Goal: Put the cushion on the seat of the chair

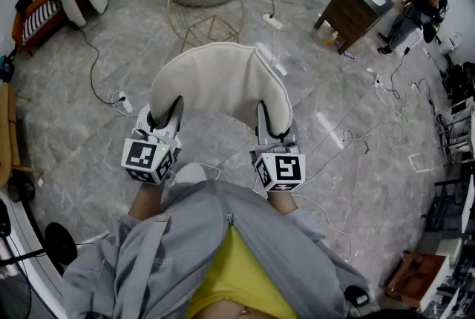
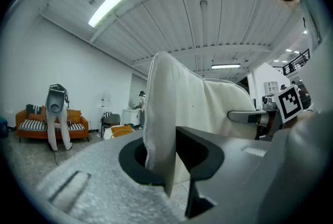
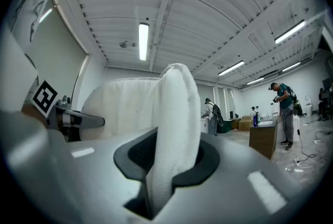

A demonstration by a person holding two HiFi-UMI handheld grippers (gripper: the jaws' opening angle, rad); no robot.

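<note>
We held the cushion [image 1: 221,80] off the floor, spread ahead of both grippers. The left gripper [image 1: 165,116] pinched its left edge and the right gripper [image 1: 273,125] its right edge. It looked soft, light and floppy, squashing thin, so two edge grips suited it.

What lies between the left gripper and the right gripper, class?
The white cushion spans the gap, one edge clamped by the left gripper and the other by the right gripper. The head view shows this best.
</note>
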